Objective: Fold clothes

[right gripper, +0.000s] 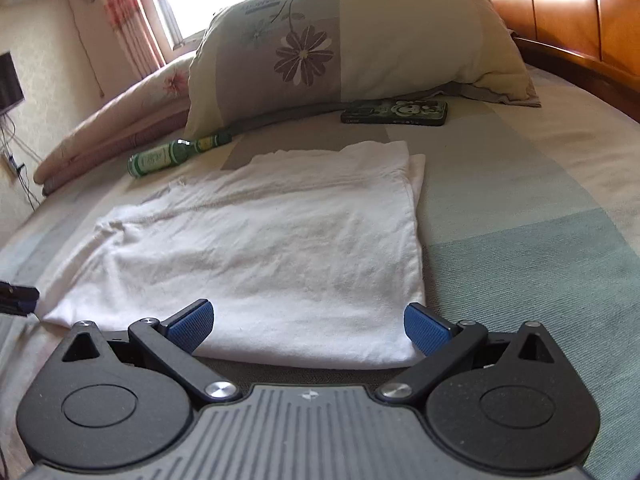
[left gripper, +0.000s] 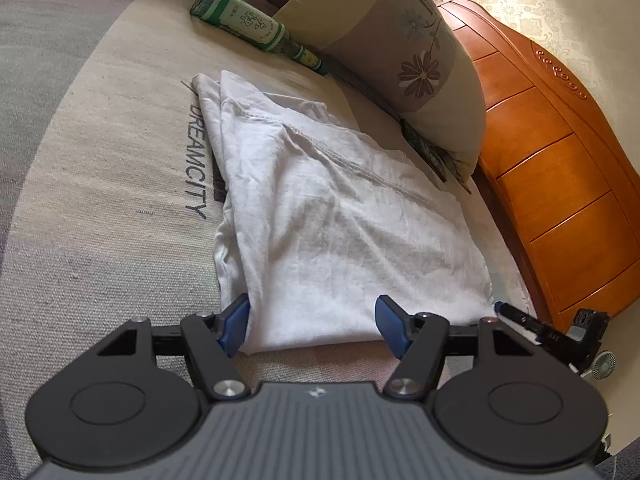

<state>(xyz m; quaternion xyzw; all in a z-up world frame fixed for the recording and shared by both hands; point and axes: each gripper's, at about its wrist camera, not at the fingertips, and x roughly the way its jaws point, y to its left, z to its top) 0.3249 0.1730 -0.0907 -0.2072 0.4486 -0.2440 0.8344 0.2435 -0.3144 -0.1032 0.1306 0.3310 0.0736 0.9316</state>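
A folded white shirt [left gripper: 320, 216] is lying mid-frame on the bed [left gripper: 100, 200]. The left tool [left gripper: 316, 326] and right tool [right gripper: 310, 330] are both hovering spread at its near edge, pinching nothing.

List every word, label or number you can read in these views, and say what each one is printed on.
"DREAMCITY": printed on the mattress cover, beside the folded white garment.
Green bottle: white label with characters, too blurred to read.
Pillow: a line of small print near its top edge, unreadable.
Dark green case with a cartoon face: small text along its edge, unreadable.
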